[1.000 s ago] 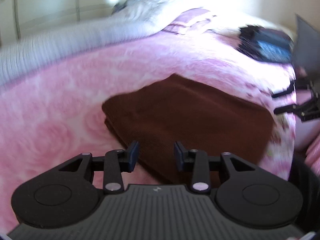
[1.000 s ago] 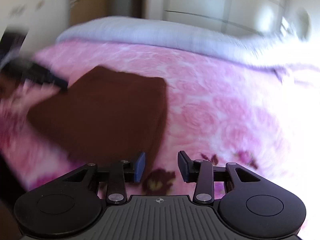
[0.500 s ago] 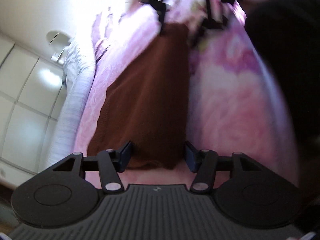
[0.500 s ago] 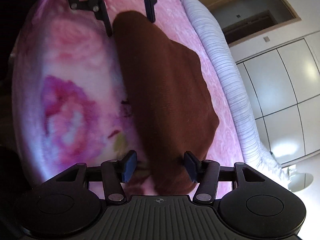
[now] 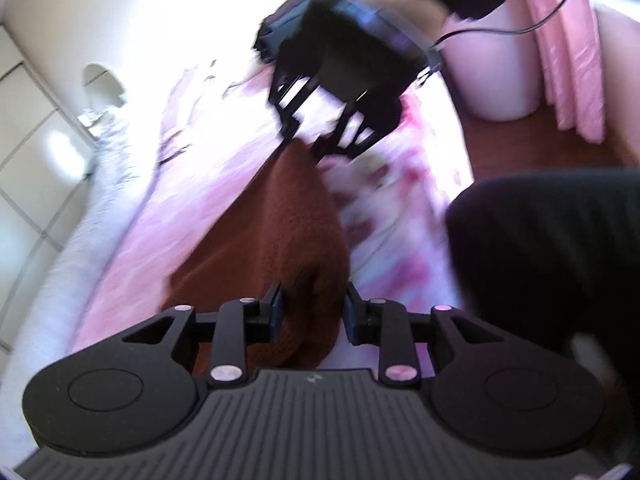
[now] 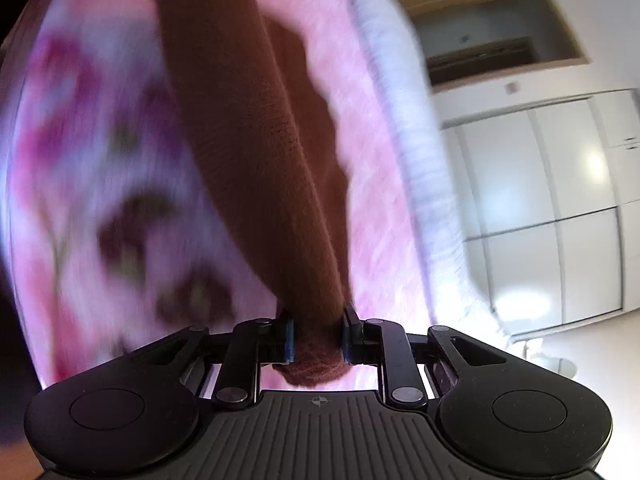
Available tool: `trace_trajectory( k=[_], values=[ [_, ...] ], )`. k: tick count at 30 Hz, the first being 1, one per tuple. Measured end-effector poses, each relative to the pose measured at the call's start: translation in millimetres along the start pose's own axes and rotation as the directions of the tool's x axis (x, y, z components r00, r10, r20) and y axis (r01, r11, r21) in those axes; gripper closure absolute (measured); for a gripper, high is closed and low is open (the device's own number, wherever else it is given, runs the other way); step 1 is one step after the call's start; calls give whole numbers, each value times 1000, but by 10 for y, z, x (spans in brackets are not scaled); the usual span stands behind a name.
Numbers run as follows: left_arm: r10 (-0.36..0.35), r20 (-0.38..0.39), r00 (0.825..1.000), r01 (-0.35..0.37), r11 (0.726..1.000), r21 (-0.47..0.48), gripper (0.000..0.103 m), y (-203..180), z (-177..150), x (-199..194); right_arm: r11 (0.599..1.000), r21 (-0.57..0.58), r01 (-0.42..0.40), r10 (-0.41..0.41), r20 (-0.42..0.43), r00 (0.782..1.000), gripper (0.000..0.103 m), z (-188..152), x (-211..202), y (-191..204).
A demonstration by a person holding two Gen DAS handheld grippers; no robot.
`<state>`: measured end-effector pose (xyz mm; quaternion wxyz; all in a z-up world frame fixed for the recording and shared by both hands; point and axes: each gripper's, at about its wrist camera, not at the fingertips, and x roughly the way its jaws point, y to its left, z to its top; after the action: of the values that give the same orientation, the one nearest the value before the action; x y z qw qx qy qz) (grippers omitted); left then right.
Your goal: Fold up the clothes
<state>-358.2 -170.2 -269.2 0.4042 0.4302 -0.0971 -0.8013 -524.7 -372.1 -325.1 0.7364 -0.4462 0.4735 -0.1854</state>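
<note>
Left wrist view: the left claw (image 5: 313, 314) is closing around one end of the folded brown garment (image 5: 280, 232), lying on the pink bed (image 5: 200, 208).

Right wrist view: the right claw (image 6: 317, 338) pinches the other end (cloth bunched between pads). Probably lift next, both ends together.

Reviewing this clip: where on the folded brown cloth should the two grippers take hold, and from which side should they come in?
At its two narrow ends, one gripper each, coming in along its length. The brown cloth lies as a long, thick folded strip on the pink floral bedspread, so each end bunches between jaws. The right gripper is closing on one end; the left gripper closes around the other.
</note>
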Motion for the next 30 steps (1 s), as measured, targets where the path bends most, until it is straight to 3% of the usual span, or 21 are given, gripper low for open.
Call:
trace_trajectory(
  k=[3,5,8,10,12,14,18,22,24,26,27,30],
  values=[
    [-42,-15,999,42,999,10,75,-129,43,116,1000,-11,-25,24,-85,996,82,-204,206,96],
    [-49,-21,999,50,999,22,71,-168,25,89,999,44,-17,22,-123,992,82,-249,200,38],
    [-70,-8,997,70,996,-51,71,-101,-110,-122,995,97,39,-15,-236,972,82,-314,155,-41],
    [-44,-2,999,44,994,-102,70,12,-264,-292,977,201,74,-14,-286,958,82,-378,48,-142],
    [10,-9,1000,-11,990,-139,69,142,-401,-403,917,385,101,9,-274,962,82,-415,-162,-286],
    [63,-40,997,-69,985,-159,69,268,-460,-439,808,582,87,49,-214,976,81,-446,-409,-387],
    [149,-73,986,-160,969,-189,70,637,-550,-356,533,846,-22,91,-31,995,73,-374,-891,-392],
    [167,-105,980,-186,959,-213,70,948,-576,-87,234,958,-167,114,143,983,64,-95,-1171,-297],
    [150,-153,977,-178,965,-191,70,1003,-616,90,52,971,-232,132,223,966,62,-27,-1065,-346],
    [124,-203,971,-157,976,-154,70,973,-668,302,-92,963,-254,153,266,952,59,-90,-915,-360],
    [133,-191,973,-161,977,-139,70,939,-705,321,-130,957,-260,159,279,947,57,-126,-874,-354],
    [136,-179,974,-163,976,-143,72,925,-734,304,-164,951,-261,132,284,950,47,-286,-884,-438]
  ],
)
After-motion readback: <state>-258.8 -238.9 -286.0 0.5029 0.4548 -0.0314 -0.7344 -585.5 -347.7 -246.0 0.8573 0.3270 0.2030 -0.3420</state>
